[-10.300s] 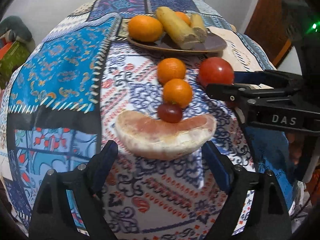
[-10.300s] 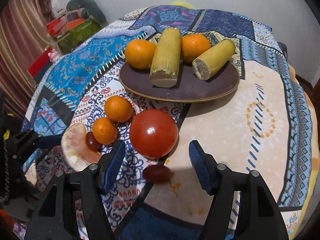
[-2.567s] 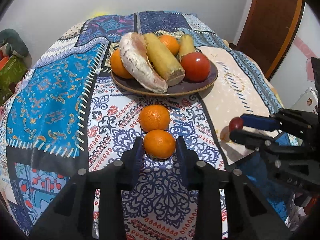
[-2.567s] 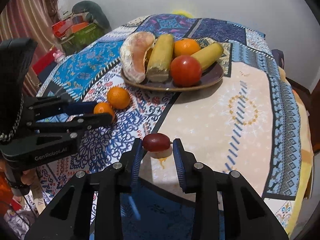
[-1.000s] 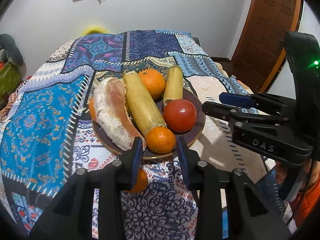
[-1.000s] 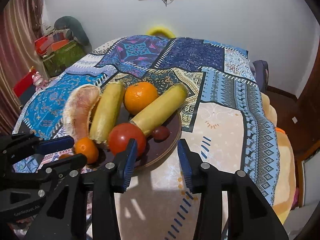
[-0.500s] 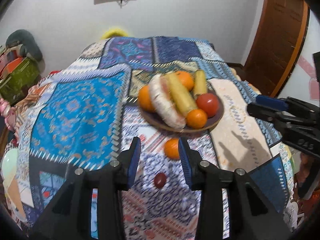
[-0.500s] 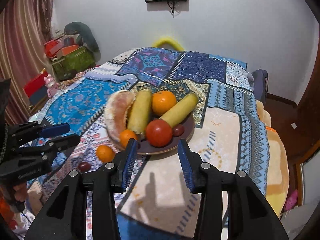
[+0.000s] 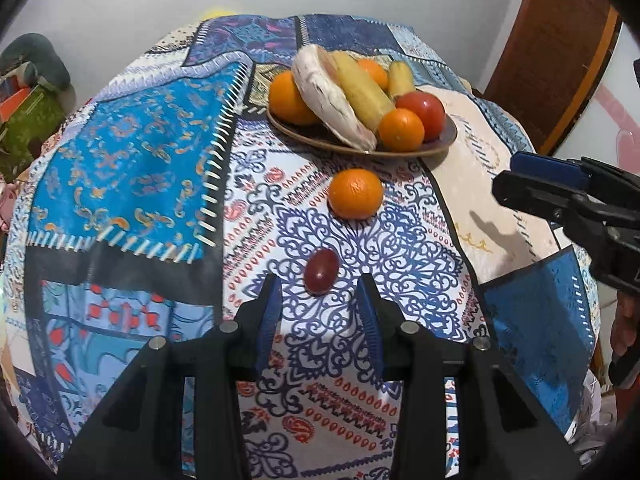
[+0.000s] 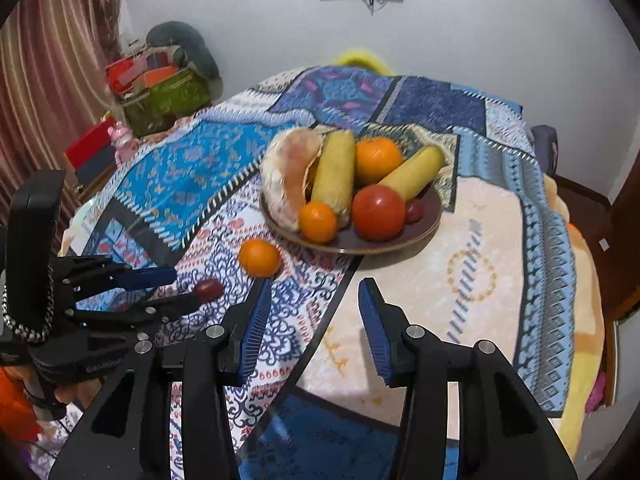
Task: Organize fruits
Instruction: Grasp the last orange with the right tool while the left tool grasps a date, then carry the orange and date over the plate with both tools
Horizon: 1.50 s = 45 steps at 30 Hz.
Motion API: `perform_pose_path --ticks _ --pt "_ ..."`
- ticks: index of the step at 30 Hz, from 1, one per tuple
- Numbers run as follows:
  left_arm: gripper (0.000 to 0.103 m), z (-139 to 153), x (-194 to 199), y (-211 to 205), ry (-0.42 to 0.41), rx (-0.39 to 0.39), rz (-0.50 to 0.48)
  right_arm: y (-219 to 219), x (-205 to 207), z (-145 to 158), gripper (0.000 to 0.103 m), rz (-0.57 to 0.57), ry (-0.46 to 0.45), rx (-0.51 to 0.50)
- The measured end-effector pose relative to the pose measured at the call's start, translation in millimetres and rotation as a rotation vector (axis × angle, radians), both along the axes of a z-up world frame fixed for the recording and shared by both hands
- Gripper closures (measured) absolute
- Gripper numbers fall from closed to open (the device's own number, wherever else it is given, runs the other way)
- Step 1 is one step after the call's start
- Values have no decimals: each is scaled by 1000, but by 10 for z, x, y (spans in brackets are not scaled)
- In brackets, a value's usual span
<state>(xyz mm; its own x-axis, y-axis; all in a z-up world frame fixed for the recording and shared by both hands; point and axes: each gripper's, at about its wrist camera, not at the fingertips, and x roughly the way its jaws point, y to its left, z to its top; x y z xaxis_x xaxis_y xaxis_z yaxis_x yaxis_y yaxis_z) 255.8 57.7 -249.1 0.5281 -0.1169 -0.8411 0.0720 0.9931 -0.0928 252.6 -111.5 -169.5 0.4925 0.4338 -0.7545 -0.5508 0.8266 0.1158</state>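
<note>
Under my jaws spreads a patchwork cloth (image 9: 132,168) in blues, white and cream, draped over what I take to be a table, though its frame is hidden. Far off on it sits a brown plate (image 9: 444,142) heaped with fruit. Nearer, a lone orange (image 9: 355,194) rests on the cloth, and nearest lies a small dark-red fruit (image 9: 321,271).

Two wrist fisheyes look steeply down along their fingers from close above; both share the fruit plate (image 9: 440,145) (image 10: 420,236).
</note>
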Motion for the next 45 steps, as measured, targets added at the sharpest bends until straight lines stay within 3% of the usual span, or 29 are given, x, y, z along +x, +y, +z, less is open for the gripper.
perform_pose_path --ticks 4,9,20,29,32,45 --pt "65 -93 75 6 15 -29 1 48 -9 -89 61 4 25 -2" --pt "83 -160 110 58 -5 -51 7 142 4 -153 61 15 48 -12" --pt "84 -79 -9 440 -40 -91 48 554 132 -332 61 48 68 -57" --pt "84 -101 -24 689 -34 -122 81 777 314 -487 61 53 109 -33" --pt "84 -93 -32 696 -33 -120 87 788 304 -514 67 55 117 -30" --pt "84 439 -48 392 -135 -58 69 421 128 -126 68 35 36 1"
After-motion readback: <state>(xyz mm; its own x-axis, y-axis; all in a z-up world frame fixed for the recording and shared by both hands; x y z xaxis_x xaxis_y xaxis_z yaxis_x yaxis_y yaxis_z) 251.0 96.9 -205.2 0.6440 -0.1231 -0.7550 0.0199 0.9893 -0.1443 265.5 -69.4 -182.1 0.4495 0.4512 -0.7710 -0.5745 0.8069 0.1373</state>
